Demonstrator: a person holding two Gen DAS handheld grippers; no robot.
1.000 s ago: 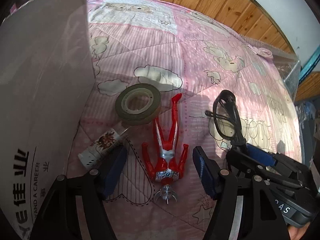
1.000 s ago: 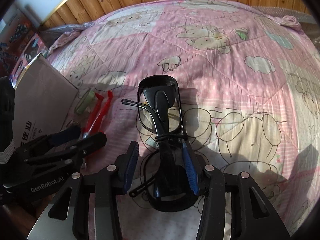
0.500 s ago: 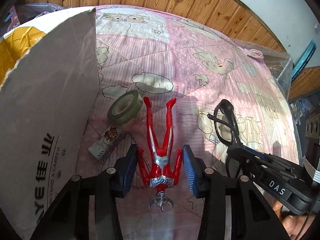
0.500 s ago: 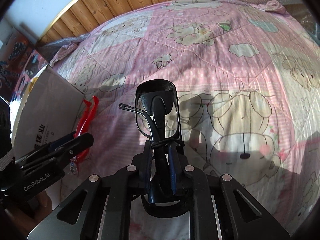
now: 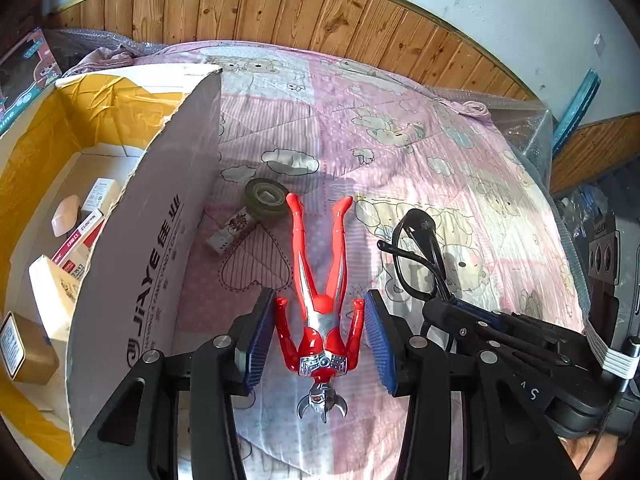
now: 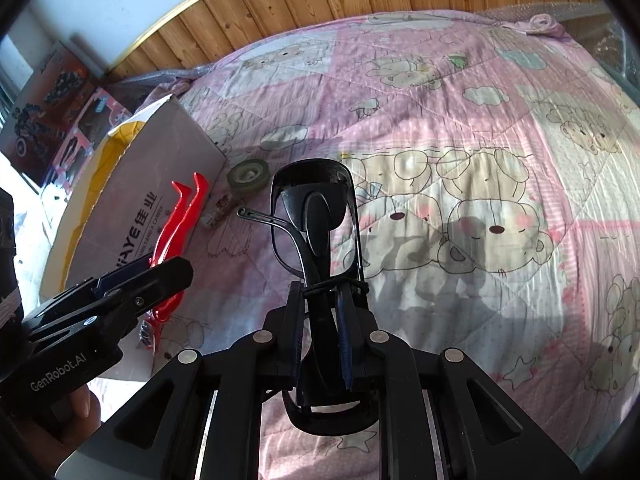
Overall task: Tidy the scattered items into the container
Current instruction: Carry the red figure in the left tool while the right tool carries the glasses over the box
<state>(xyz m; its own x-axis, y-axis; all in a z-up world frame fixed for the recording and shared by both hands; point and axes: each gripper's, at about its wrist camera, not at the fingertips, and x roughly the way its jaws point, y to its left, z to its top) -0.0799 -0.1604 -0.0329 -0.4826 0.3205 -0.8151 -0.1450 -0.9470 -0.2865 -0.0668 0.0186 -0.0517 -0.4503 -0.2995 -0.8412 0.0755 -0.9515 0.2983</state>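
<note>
Toy figure (image 5: 318, 304): red and silver glossy plastic, head toward me and legs pointing away, clamped at the arms between my left gripper's (image 5: 320, 340) 2 ribbed blue pads. 1 second ago it lay flat on the quilt with those pads wide apart beside it; now it hangs raised above the quilt.
Glasses (image 6: 316, 220): black frame with clear lenses, folded, gripped by my right gripper (image 6: 320, 340), whose pads are pressed tight on them. 1 second ago those pads stood apart around the glasses.
Box (image 5: 156, 240): white corrugated cardboard lined with yellow, to my left. Its wall reads "JiAYE" with Chinese characters. More of its inside shows than before: several small cartons lie at the bottom.
Tape roll (image 5: 266, 200): round and greenish, on the quilt near the box wall.
Small tube (image 5: 232, 234): white, printed label unreadable, lying just beside the tape roll.
Quilt (image 6: 460, 140): pink quilted patchwork with bears and clouds.
Writing: "GenRobot.AI" on the left gripper's body, seen from the right wrist.
</note>
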